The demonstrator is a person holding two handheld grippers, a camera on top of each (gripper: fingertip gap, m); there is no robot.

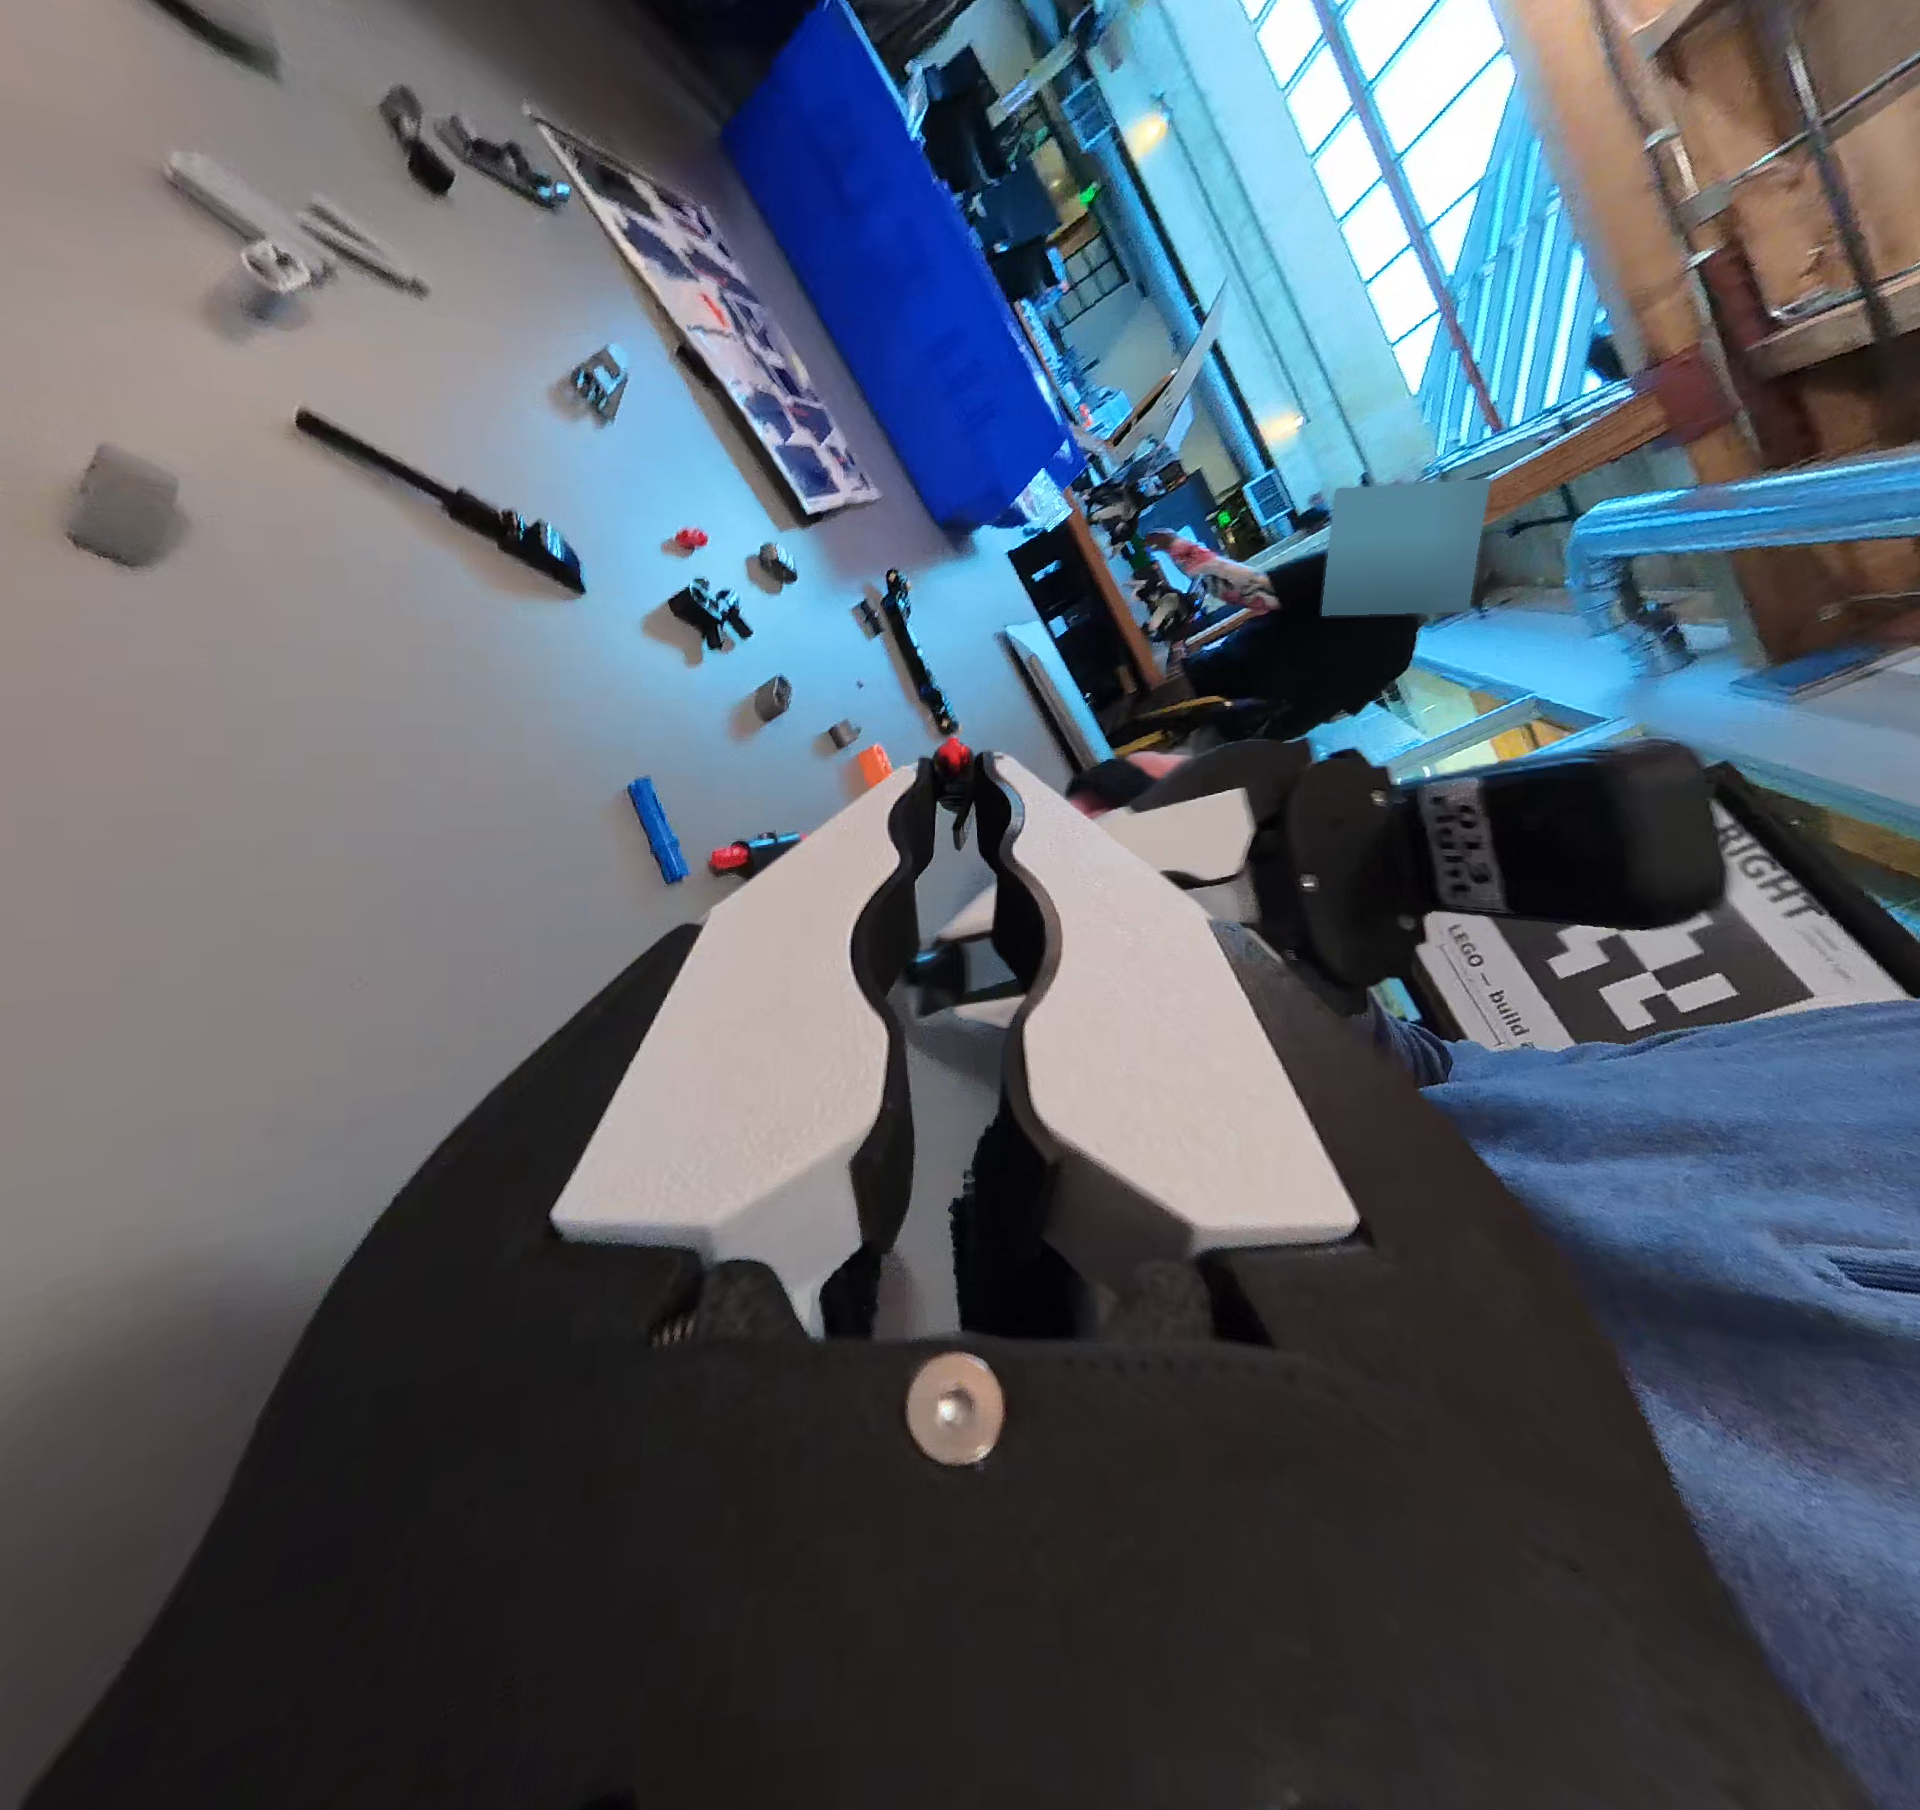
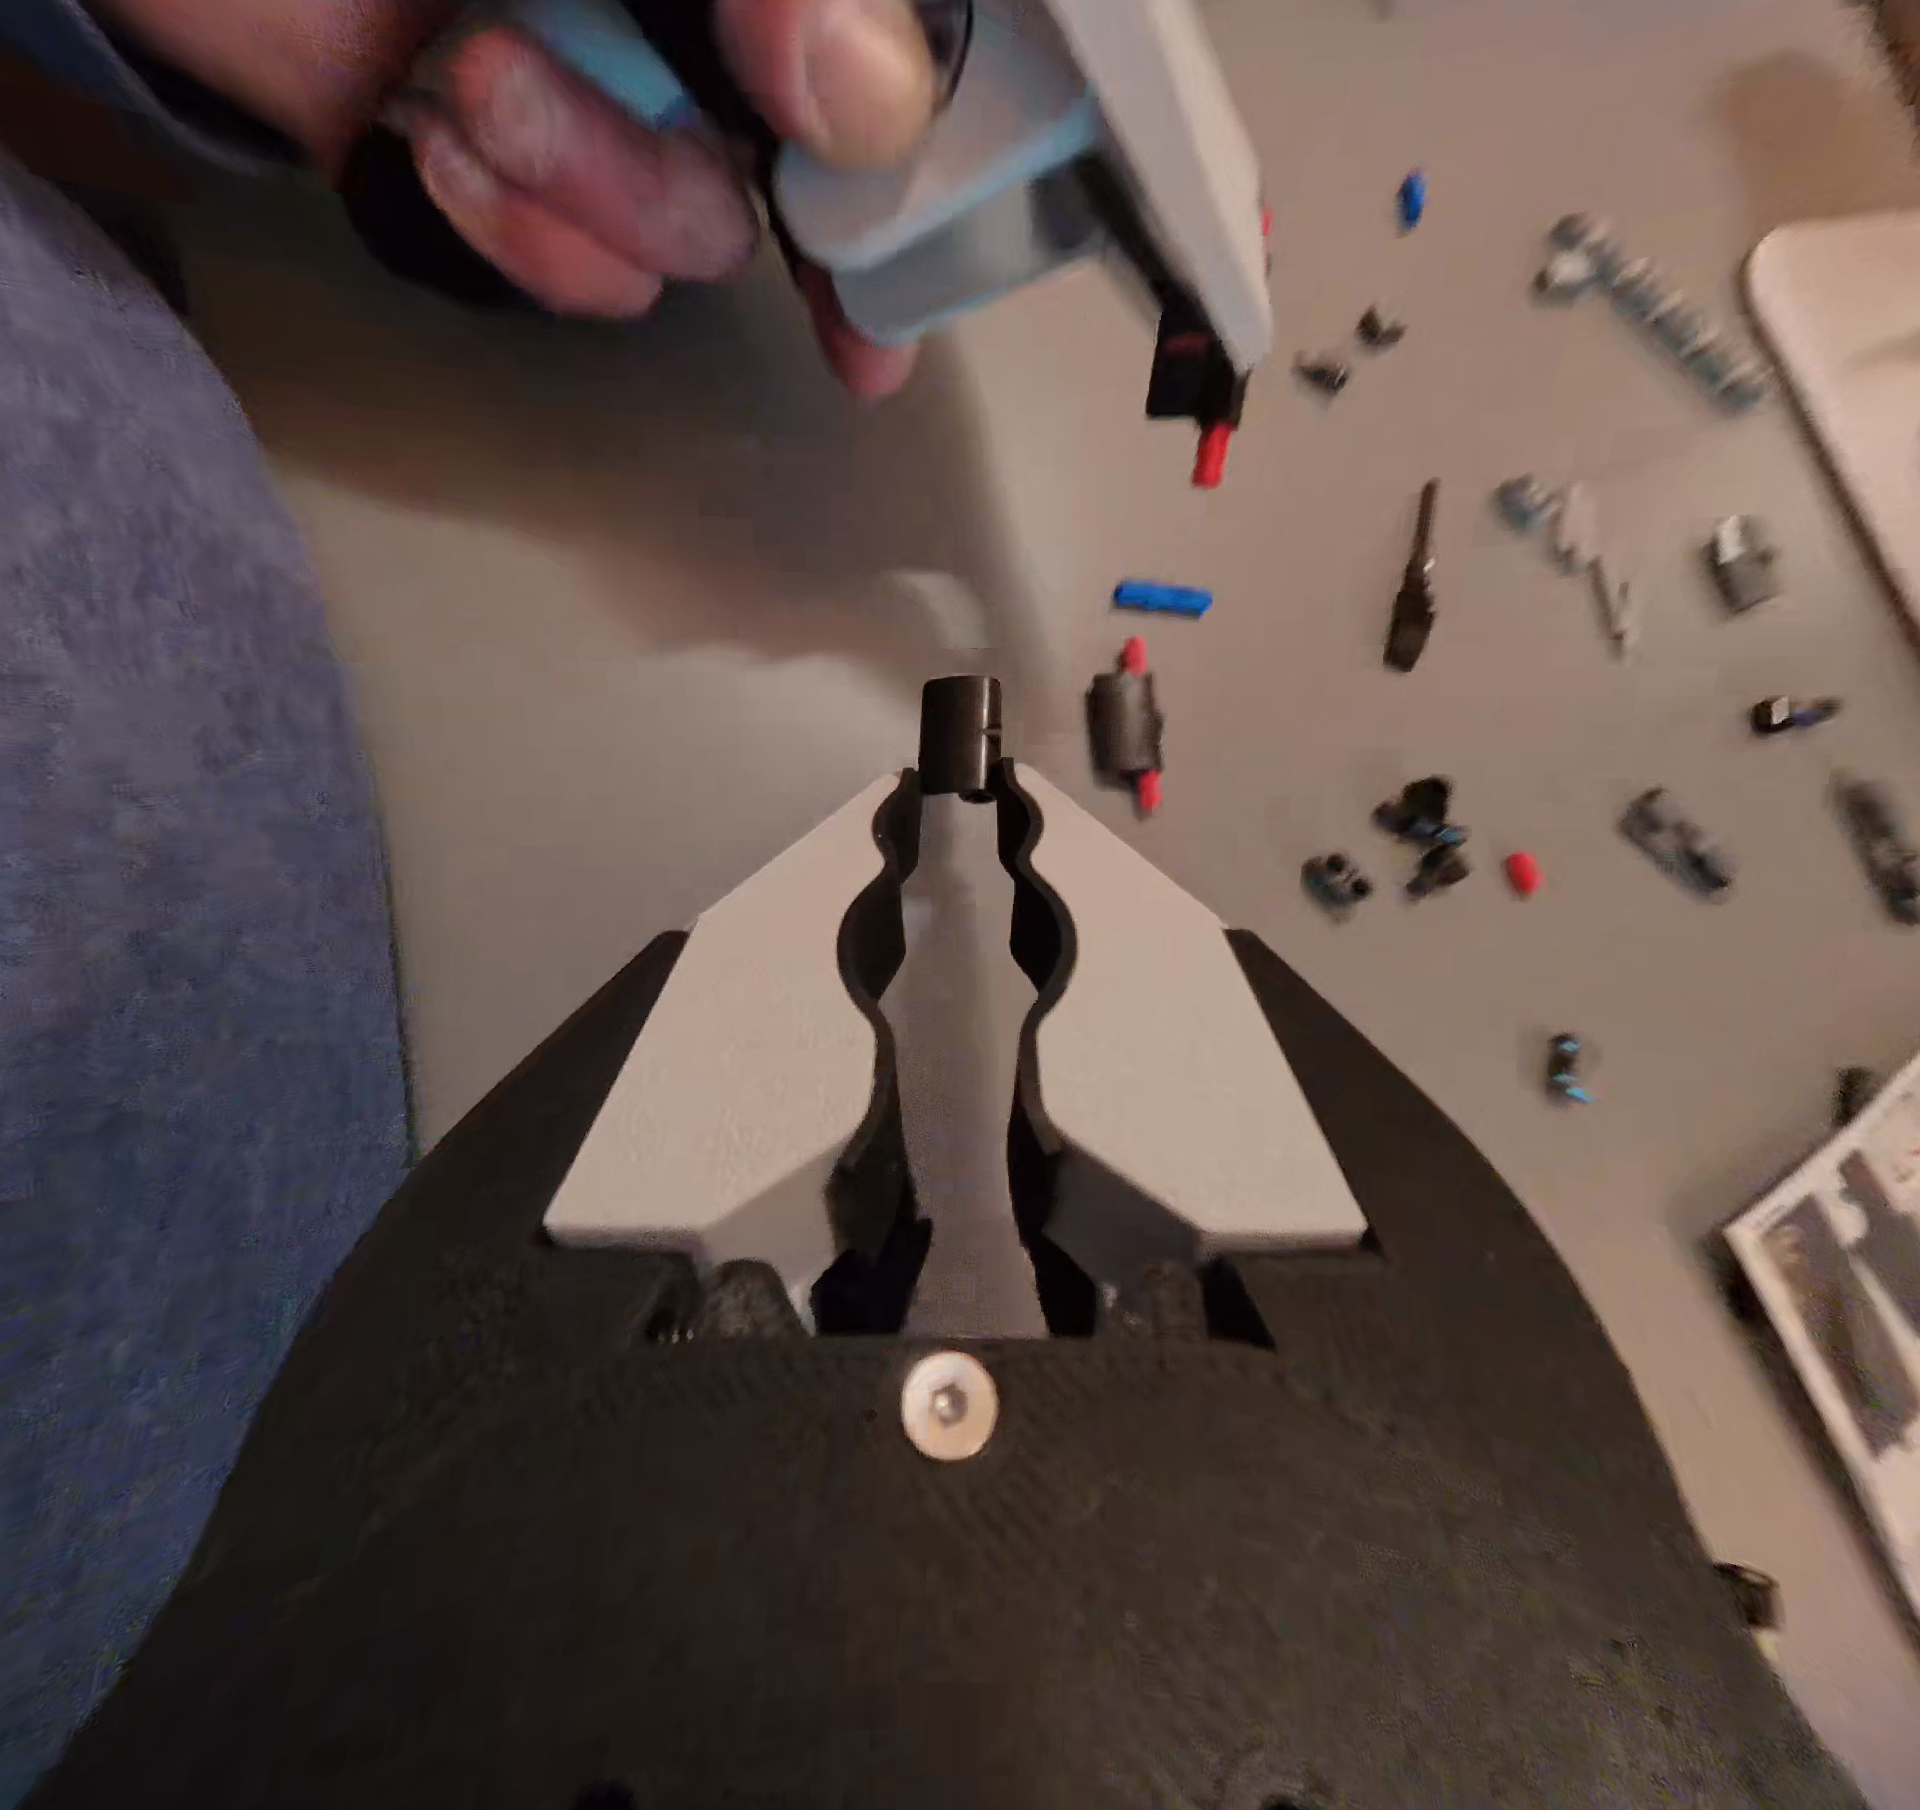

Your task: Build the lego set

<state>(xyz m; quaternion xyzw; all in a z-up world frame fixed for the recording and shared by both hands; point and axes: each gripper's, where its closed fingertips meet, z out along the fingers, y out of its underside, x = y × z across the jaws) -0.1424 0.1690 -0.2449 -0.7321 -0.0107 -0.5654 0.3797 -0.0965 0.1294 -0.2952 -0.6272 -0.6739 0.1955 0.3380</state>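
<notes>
Left tongs [image 1: 951,773] pinched nearly together on a small black lego connector with a red pin end [image 1: 950,761], held above the grey tabletop [image 1: 312,825]. Right tongs [image 2: 961,784] likewise clamped on a short black cylindrical lego bush [image 2: 961,734] at the tips. Loose lego pieces lie scattered on the tabletop, including a blue pin [image 1: 657,829], beside a printed instruction booklet [image 1: 727,316]; black-and-white marker card [image 1: 1621,971] carries writing.

Lettering check: you have printed wording on the white card [image 1: 1766,913] beside its black-and-white marker | small printed label [image 1: 1455,841] on the black housing [image 1: 1600,851] | booklet [image 1: 727,306] print blurred — unreadable.
</notes>
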